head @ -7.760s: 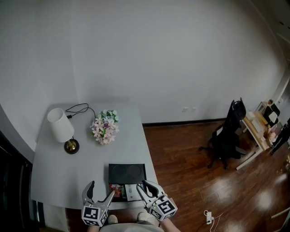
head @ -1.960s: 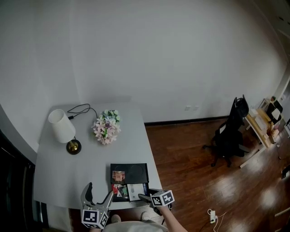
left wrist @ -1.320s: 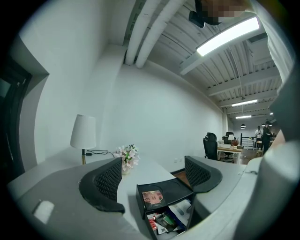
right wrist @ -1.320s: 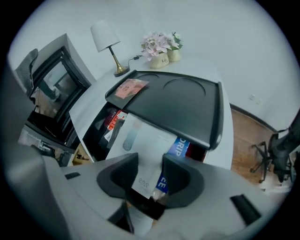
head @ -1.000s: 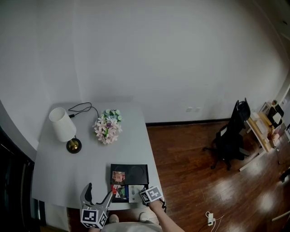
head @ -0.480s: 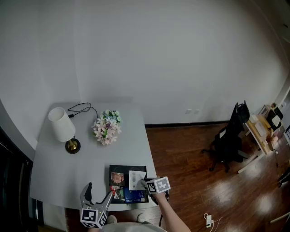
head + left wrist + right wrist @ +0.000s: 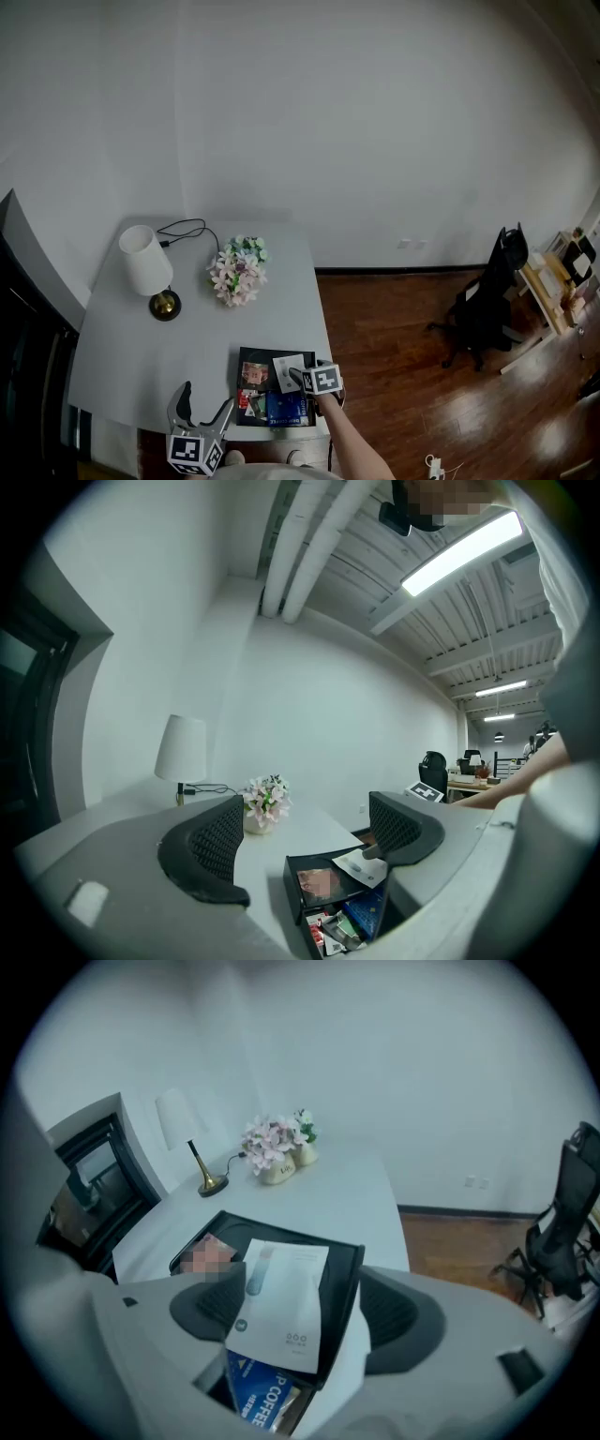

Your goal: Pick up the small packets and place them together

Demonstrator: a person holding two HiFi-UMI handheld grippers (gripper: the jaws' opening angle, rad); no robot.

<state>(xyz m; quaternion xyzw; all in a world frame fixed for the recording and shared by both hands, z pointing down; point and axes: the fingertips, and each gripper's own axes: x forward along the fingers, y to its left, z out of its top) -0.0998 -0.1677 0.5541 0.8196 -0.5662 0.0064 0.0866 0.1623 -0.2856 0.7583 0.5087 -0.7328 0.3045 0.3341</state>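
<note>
Left gripper (image 7: 305,841) jaws wide apart, nothing between them, held low off the near edge of the pale grey table (image 7: 141,366), well left of the tray. Right gripper (image 7: 300,1312) jaws opening, pads not pressing on anything; 1 white flat packet with small grey print (image 7: 281,1302) lies between them, tilted, its near end over the blue coffee packet (image 7: 262,1391). In the head view the left gripper (image 7: 206,401) is at the bottom edge and the right gripper (image 7: 298,377) reaches in from the tray's right side. Left to right on the table: lamp with white shade and brass base (image 7: 145,267) at far left, thin black cable (image 7: 187,230) looping from it, bunch of pink and white flowers (image 7: 239,272) near the far middle, then the black rectangular tray (image 7: 246,354) at the near right edge. Inside the tray: 1 small pinkish-brown square packet (image 7: 253,374) in the far left part, a heap of small red and green packets (image 7: 248,403) near left, the blue coffee packet (image 7: 281,408) near middle, the white packet (image 7: 286,366) over the far right part. The left gripper view shows the same tray (image 7: 292,892) with the white packet (image 7: 367,864) above the blue one (image 7: 370,916). Right of the table: brown wood floor (image 7: 403,375) and 1 black office chair (image 7: 487,309), well apart from the table.
</note>
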